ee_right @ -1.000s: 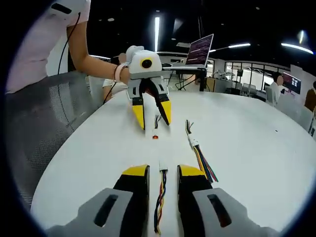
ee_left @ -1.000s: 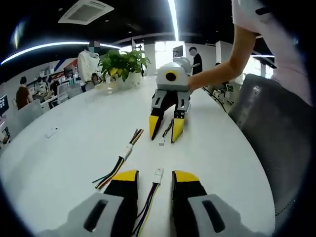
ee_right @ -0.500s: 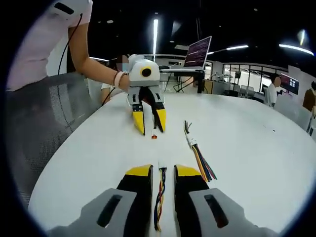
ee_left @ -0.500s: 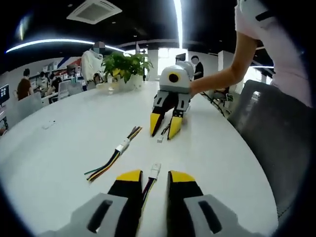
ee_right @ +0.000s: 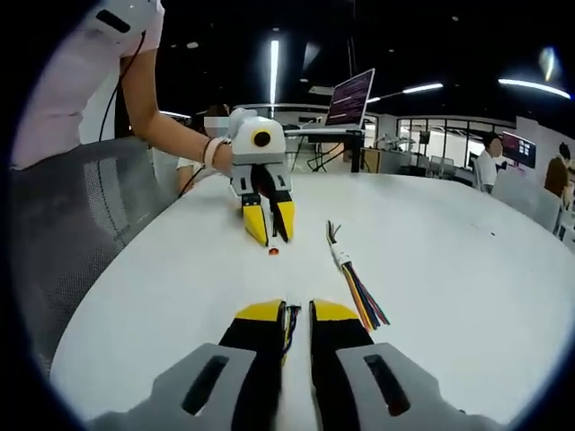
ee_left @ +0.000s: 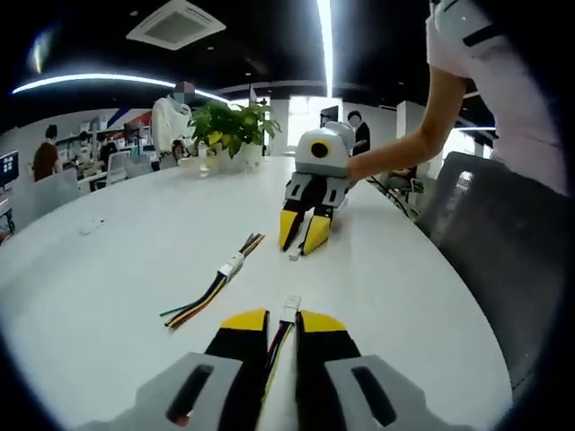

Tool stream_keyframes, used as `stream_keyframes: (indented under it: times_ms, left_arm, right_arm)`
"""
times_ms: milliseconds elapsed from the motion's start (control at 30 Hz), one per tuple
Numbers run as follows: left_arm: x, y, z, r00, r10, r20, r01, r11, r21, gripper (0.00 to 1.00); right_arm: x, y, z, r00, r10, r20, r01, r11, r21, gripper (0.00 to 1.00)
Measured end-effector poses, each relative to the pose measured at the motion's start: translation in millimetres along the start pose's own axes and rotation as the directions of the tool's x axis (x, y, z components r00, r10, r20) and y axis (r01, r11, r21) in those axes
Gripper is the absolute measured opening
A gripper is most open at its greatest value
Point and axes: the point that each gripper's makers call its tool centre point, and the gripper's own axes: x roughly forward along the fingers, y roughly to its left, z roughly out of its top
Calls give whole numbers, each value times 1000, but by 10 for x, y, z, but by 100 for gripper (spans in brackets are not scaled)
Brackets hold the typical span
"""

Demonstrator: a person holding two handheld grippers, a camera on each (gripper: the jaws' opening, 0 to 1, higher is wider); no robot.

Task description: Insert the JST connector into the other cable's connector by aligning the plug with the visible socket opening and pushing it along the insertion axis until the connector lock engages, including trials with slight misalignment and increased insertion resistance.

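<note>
The JST connector (ee_left: 290,308) lies on the white desk (ee_left: 117,260), its wires clamped between the left tool (ee_left: 280,325), while the right tool (ee_right: 297,316) is clamped on the other cable (ee_right: 288,320), and a spare cable (ee_left: 216,281) rests well apart.

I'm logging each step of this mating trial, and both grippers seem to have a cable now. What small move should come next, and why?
Probably lift both cables and bring the connectors toward each other. The left gripper is shut on the cable with the white connector, the right gripper is shut on the other cable, and the two are far apart on the white table.
</note>
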Motion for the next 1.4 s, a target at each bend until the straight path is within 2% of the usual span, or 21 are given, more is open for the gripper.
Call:
stream_keyframes:
  times_ms: [333,800,1167,1400]
  left_arm:
    - [16,28,4,1000,3,4,-3,1000,6,1]
    - [43,38,14,1000,6,-15,-5,999,34,1]
    - [53,-26,22,999,-17,-40,20,998,63,0]
    - [47,-52,32,998,-26,-49,29,997,65,0]
  right_arm:
    - [16,-15,14,1000,-7,9,7,1000,15,4]
    - [21,33,50,1000,-1,12,0,1000,29,4]
    - [31,37,51,1000,9,-14,-9,1000,8,3]
    - [65,123,64,999,36,-31,-37,999,-10,3]
